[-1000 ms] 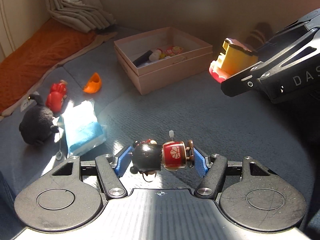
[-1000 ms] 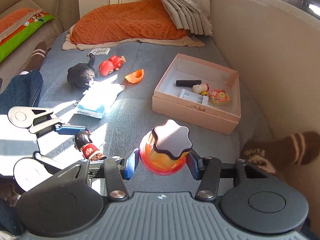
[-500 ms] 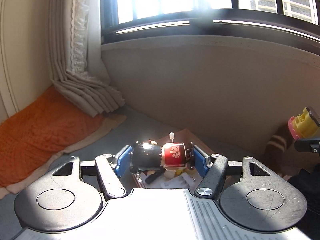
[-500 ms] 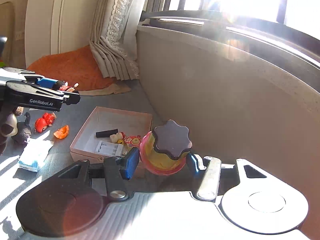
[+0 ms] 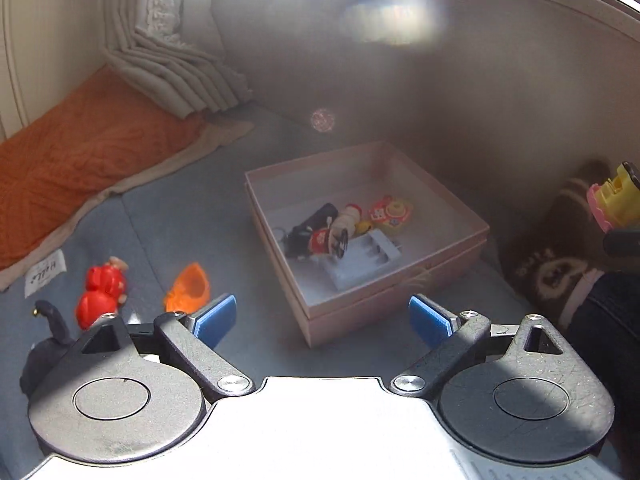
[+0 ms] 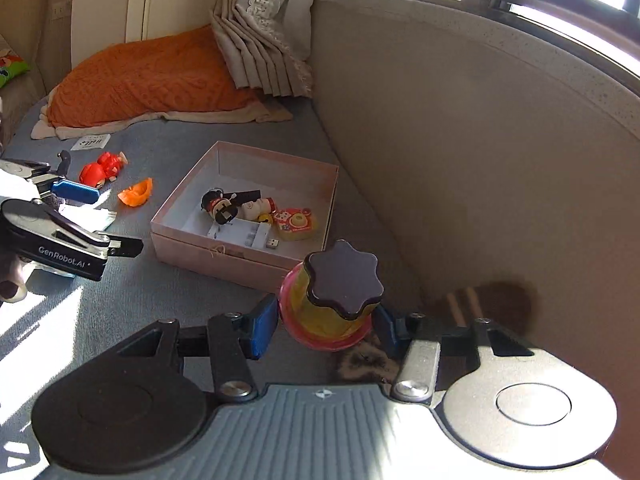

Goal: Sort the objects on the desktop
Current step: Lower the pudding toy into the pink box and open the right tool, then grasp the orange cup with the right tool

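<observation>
A pink box (image 5: 392, 304) (image 6: 224, 258) stands on the blue-grey mat. Inside it lies the black-haired doll in red (image 5: 316, 240) (image 6: 218, 206), on a white battery holder (image 5: 362, 260) (image 6: 248, 236), beside other small toys. My left gripper (image 5: 322, 320) (image 6: 100, 220) hovers in front of the box, its jaws opening with nothing between them. My right gripper (image 6: 326, 326) is shut on a yellow and pink toy with a dark flower-shaped top (image 6: 332, 300) (image 5: 616, 200), just right of the box's near corner.
On the mat left of the box lie a red figure (image 5: 102, 294) (image 6: 100, 168), an orange shell piece (image 5: 190, 288) (image 6: 136, 194), a black plush (image 5: 44, 344) and a white tissue pack (image 6: 86, 216). An orange blanket (image 6: 152, 76), curtain and curved wall bound the mat. A striped sock (image 5: 560, 240) lies right.
The left gripper carried the doll over the box and let it go; the doll now lies in the box and the jaws stand wide. The right gripper moved toward the box with its toy.
</observation>
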Motion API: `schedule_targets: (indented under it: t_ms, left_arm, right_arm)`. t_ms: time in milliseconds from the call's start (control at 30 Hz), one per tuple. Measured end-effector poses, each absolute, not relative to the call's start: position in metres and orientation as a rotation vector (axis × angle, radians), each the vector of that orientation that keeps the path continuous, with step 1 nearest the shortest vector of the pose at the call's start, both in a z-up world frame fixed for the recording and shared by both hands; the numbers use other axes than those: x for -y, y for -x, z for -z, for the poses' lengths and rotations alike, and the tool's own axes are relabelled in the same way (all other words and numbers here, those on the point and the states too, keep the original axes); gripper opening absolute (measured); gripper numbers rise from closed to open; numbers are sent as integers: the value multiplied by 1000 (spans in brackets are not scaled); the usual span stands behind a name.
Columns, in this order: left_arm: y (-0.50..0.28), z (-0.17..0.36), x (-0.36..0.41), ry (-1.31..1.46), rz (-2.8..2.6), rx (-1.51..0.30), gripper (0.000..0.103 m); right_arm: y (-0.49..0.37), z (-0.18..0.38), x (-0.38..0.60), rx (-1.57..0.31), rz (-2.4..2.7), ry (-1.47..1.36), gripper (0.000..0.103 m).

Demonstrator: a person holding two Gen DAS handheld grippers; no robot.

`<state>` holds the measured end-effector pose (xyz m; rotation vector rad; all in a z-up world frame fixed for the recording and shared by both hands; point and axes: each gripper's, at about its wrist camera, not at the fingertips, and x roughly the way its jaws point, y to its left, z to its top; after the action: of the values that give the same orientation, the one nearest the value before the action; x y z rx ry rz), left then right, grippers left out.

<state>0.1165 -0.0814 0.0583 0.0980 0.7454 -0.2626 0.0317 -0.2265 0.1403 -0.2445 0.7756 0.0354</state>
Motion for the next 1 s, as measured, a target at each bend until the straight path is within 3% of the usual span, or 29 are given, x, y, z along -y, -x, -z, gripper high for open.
schedule_targets:
  t_ms: [133, 333, 400, 433, 500, 867, 1000]
  left_arm:
    - [-68, -26, 58, -98, 271, -843, 98]
    - [-16, -13, 30, -101, 264, -851, 100]
    - [-13, -12, 20, -82, 244, -851, 101]
    - [-14, -11, 14, -61, 223, -854, 101]
    - [-15, -9, 5, -18, 194, -862, 101]
    - [-24, -1, -18, 81, 82, -897, 102]
    - [-24, 2, -21, 94, 66, -899, 102]
  right_arm:
    - [-58, -129, 210, -836, -90, 261, 52]
    - [-156, -129, 180, -810, -71, 264, 52]
    - [-190, -128, 178, -778, -46, 236, 58]
    - [-212, -126, 177, -786, 0, 209, 67]
    - [-233, -122, 175, -819, 49, 133, 68]
    - [-214, -97, 17, -852, -267, 297, 69]
    - [-234, -62, -35, -900, -253, 330, 79]
